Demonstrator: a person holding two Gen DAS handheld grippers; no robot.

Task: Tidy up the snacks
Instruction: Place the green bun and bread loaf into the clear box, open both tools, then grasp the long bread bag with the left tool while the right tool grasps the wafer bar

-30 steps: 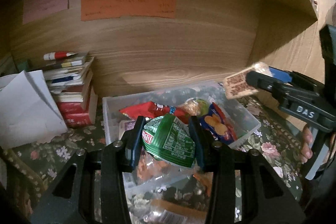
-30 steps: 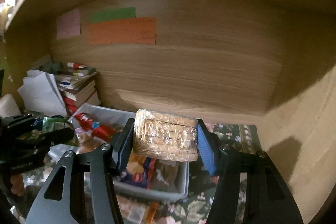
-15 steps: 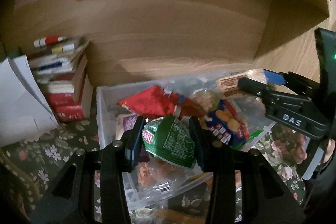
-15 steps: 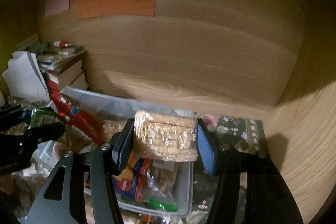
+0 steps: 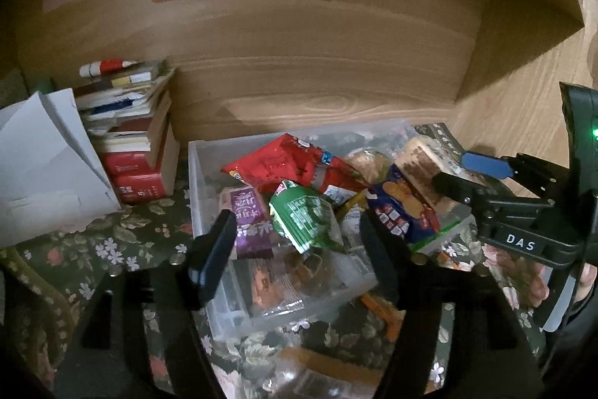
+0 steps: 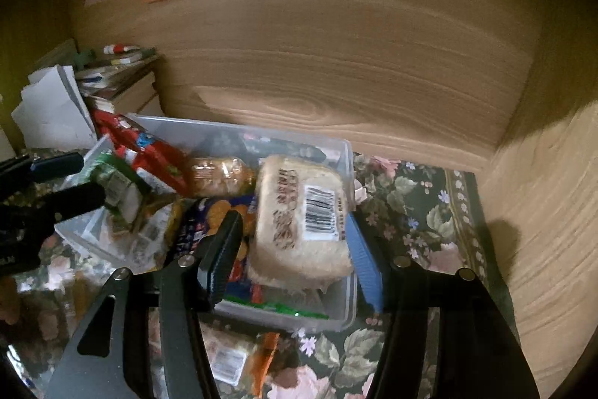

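Both claws just opened over bin (image 5: pixel 198 182)

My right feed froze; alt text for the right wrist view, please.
The right tool has just been opening around a wrapped cracker pack lying in the clear bin of snacks. The left tool is at left.

You worked in dim, warm light, with black vignetting at each fisheye's corners and the wood panel (image 6: pixel 355 62) bowed by distortion. Motion blur softened the snacks, and a dark shadow (image 6: pixel 501 238) lay on the right wall.
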